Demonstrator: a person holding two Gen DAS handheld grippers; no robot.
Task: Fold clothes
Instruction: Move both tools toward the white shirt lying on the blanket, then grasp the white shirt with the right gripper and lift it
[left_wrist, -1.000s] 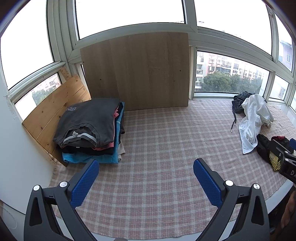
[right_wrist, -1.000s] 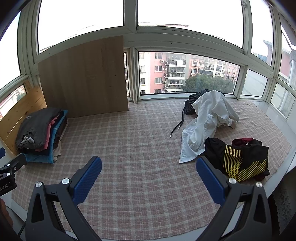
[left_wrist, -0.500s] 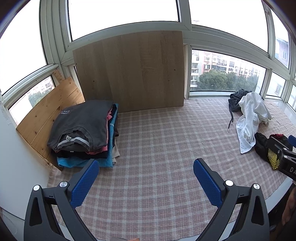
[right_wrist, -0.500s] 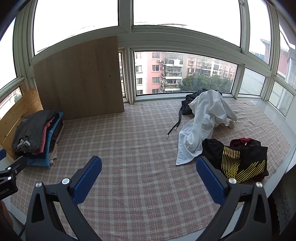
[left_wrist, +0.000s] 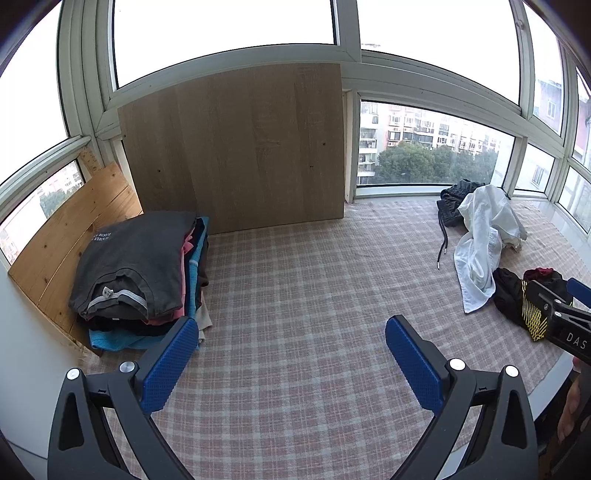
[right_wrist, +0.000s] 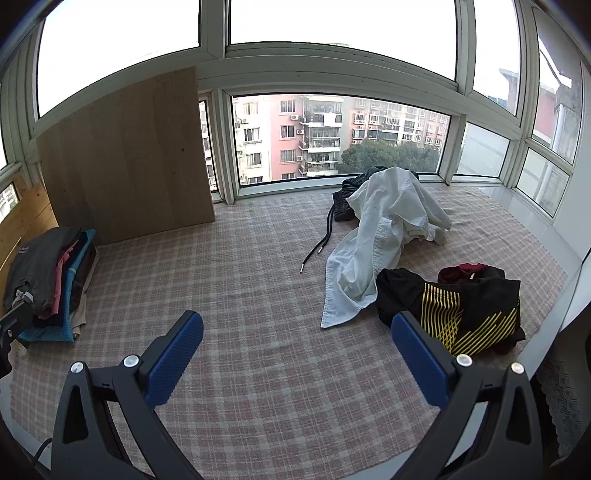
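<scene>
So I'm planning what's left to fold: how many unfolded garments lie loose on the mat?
4 visible: white shirt, black garment with drawstrings behind it by the window, black-and-yellow garment near the front, maroon piece tucked against it. More may be hidden underneath.

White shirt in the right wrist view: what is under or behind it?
A black garment with drawstrings pokes out behind the white shirt, which drapes over it. How far it extends, and whether anything else lies beneath, is covered.

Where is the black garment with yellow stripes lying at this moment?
In the right wrist view, the black garment with yellow stripes lies at the right on the checked cloth, touching the crumpled white shirt, just beyond the open right claw.
</scene>
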